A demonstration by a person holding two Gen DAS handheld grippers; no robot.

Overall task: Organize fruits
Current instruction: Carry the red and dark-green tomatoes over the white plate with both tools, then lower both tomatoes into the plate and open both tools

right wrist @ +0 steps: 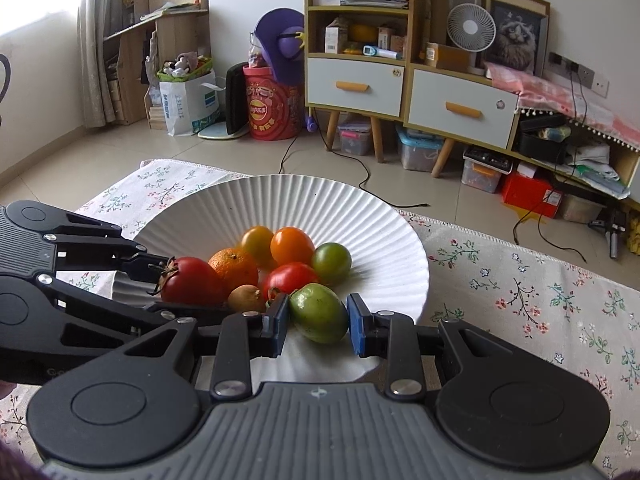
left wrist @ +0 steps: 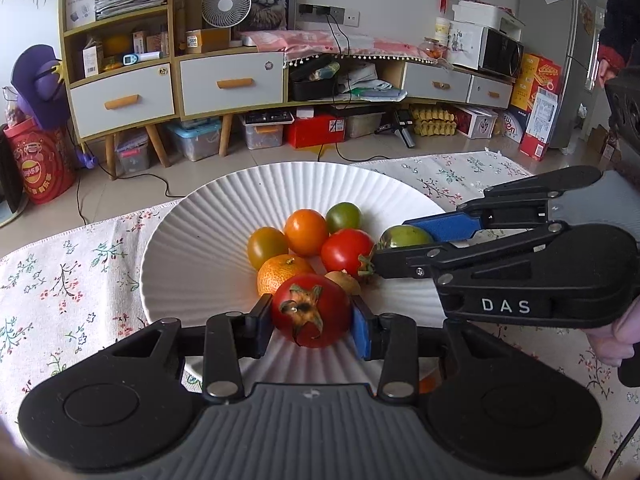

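A white ribbed plate (left wrist: 224, 216) (right wrist: 360, 216) holds several fruits: orange, yellow, green and red tomatoes, a mandarin (left wrist: 282, 274) (right wrist: 234, 266) and a small brown fruit (right wrist: 245, 298). My left gripper (left wrist: 313, 322) is shut on a red tomato (left wrist: 311, 310) (right wrist: 188, 280) with a dried calyx, over the plate's near side. My right gripper (right wrist: 318, 318) (left wrist: 408, 246) straddles a green tomato (right wrist: 320, 312) (left wrist: 406, 236) at the plate's near rim; the left pad touches it, and a small gap shows at the right pad.
The plate sits on a floral tablecloth (left wrist: 72, 272) (right wrist: 540, 292) on a low table. Beyond the table's far edge are floor, cables, a cabinet with drawers (left wrist: 224, 84) and storage boxes.
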